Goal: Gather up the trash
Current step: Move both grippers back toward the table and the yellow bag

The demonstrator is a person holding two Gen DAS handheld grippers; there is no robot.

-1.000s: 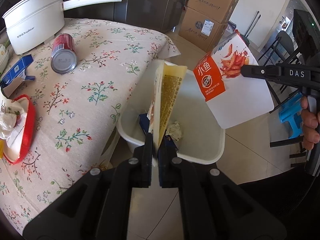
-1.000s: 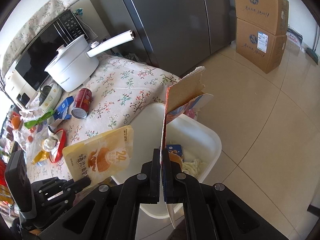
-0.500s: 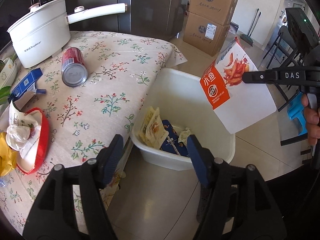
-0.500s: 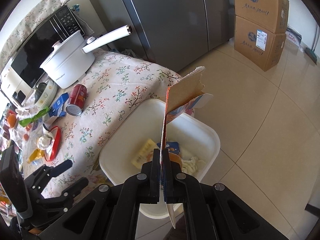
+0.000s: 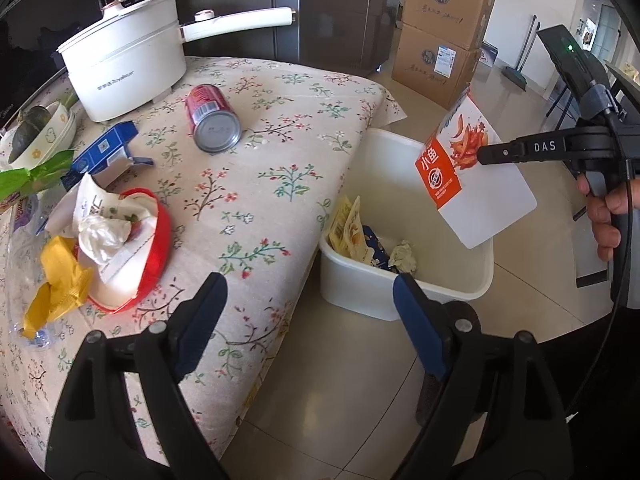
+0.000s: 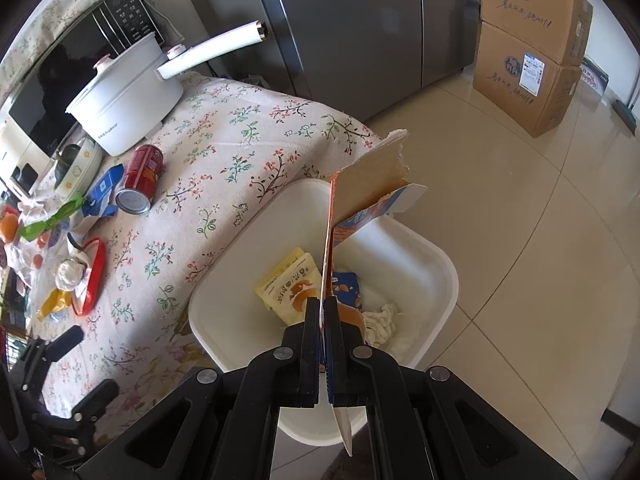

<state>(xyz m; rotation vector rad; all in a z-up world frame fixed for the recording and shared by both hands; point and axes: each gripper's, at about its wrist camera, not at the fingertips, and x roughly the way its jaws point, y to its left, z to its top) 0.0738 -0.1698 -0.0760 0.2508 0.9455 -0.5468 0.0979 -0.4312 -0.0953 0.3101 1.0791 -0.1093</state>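
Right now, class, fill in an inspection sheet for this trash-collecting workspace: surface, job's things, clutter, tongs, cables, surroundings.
Surface: floral tablecloth on the table.
Job's things: white bin on the floor holds a yellow pouch; flattened snack box above it.
Clutter: red can on its side, white pot.
Tongs: left tongs open, just released, empty; right tongs shut on the snack box.
Cables: nothing seen.
Surroundings: stacked cardboard boxes.

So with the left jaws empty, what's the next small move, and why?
Probably open the right gripper: it is shut on the flattened snack box, which hangs over the white bin where the yellow pouch already lies, so the box should drop in.
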